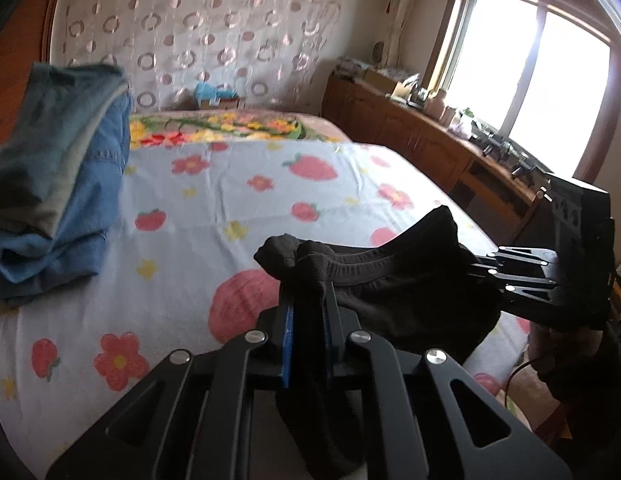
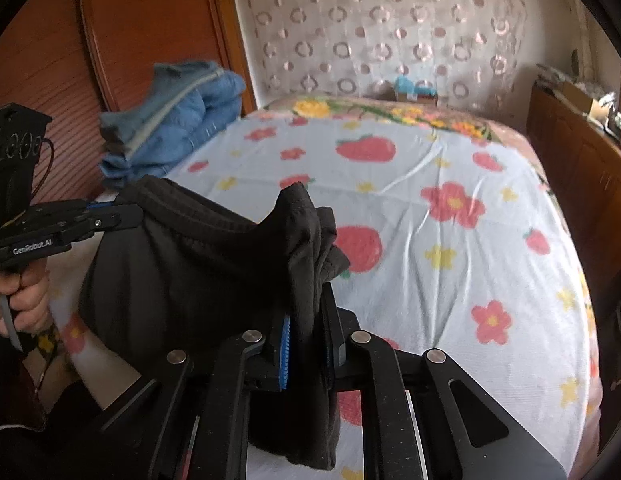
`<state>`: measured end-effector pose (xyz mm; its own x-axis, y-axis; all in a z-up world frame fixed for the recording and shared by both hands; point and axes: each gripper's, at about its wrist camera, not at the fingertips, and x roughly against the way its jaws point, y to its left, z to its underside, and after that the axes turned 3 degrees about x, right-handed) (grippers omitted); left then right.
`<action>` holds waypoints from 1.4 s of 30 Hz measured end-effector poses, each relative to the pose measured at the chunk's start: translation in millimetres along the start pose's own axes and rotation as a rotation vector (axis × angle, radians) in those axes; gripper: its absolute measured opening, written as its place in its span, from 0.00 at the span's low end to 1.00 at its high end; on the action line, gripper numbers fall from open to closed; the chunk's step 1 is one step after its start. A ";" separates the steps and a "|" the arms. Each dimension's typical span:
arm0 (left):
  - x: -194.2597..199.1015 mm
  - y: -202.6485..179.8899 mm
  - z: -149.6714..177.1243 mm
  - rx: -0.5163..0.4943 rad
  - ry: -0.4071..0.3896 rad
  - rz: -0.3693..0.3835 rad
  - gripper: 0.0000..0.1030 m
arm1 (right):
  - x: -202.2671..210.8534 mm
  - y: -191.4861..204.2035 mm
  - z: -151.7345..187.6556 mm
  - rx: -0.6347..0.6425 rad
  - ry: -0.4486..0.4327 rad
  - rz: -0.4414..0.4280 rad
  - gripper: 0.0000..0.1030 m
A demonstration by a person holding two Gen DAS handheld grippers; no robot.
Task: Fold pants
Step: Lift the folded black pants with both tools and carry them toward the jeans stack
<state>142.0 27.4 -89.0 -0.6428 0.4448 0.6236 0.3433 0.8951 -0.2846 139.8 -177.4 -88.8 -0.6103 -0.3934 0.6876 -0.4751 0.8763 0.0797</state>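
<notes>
Both the left tongs [image 1: 308, 320] and right tongs [image 2: 306, 320] pinch the black pants [image 2: 198, 256]; keep the waistband taut and level above the bed [image 2: 430, 280].

A bed with a pale blue sheet [image 1: 238, 184] printed with red strawberries and flowers fills both views. A stack of folded blue clothes [image 1: 58, 184] sits at the bed's left edge, beside a reddish wooden headboard [image 2: 150, 32]. At the far edge lies a floral blanket [image 1: 230, 128]. Behind it hangs a white curtain with circle patterns [image 2: 390, 28]. A cluttered wooden cabinet [image 1: 422, 140] runs under a bright window [image 1: 530, 76].
</notes>
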 end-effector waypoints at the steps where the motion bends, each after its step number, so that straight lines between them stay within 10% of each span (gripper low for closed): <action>1: 4.6 -2.8 -1.0 -0.006 -0.013 0.000 0.08 | 4.2 1.1 -1.0 0.001 -0.012 0.003 0.09; 22: 79.9 -26.6 -36.9 -0.070 -0.215 -0.002 0.08 | 93.8 31.0 -43.1 0.086 -0.253 0.040 0.09; 42: 104.9 -13.0 -50.5 -0.091 -0.270 -0.063 0.08 | 93.6 54.1 -76.1 0.162 -0.289 0.022 0.09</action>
<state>104.7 60.9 17.0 -0.8196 0.3913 0.4185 0.3491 0.9203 -0.1768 105.2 -145.7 34.8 -0.7648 -0.4581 0.4530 -0.5405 0.8389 -0.0643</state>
